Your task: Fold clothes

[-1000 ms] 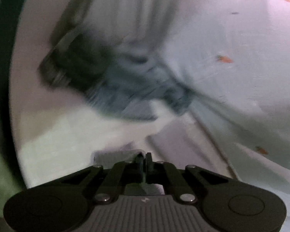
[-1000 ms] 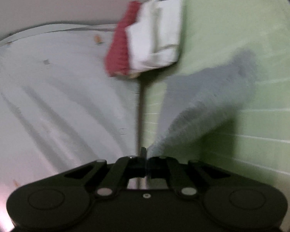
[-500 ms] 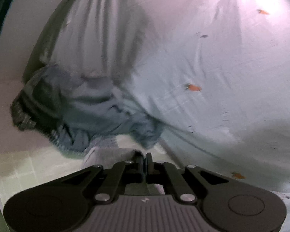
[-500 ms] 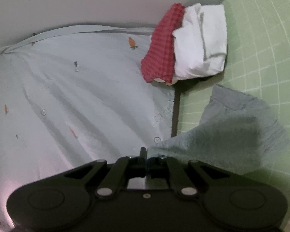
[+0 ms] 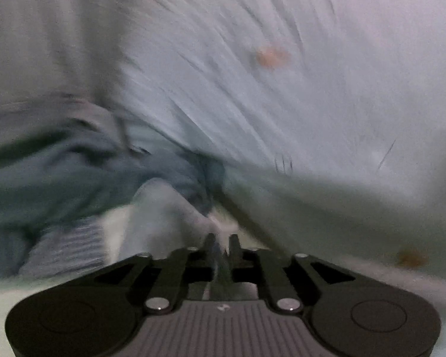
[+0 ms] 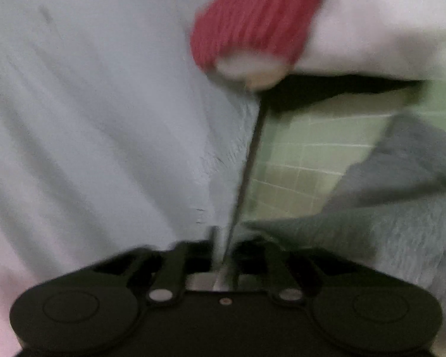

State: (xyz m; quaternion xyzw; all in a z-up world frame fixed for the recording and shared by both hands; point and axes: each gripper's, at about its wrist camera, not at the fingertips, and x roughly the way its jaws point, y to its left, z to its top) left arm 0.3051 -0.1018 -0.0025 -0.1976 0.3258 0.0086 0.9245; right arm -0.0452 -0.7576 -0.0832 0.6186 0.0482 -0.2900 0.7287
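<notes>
A pale blue garment with small orange carrot prints (image 5: 282,74) is stretched between both grippers. My left gripper (image 5: 221,242) is shut on its edge, low in the left wrist view. My right gripper (image 6: 223,238) is shut on another edge of the same garment (image 6: 104,119), which fills the left half of the right wrist view. Both views are blurred by motion.
A crumpled grey-blue garment (image 5: 59,178) lies at the left of the left wrist view. A red checked cloth (image 6: 252,20) and a white cloth (image 6: 371,20) are piled ahead of the right gripper. A grey cloth (image 6: 386,208) lies on the green checked surface (image 6: 306,154).
Both grippers have moved forward with the pale blue garment. The red and white pile looms closer to the right gripper, and the grey-blue garment is nearer the left one.
</notes>
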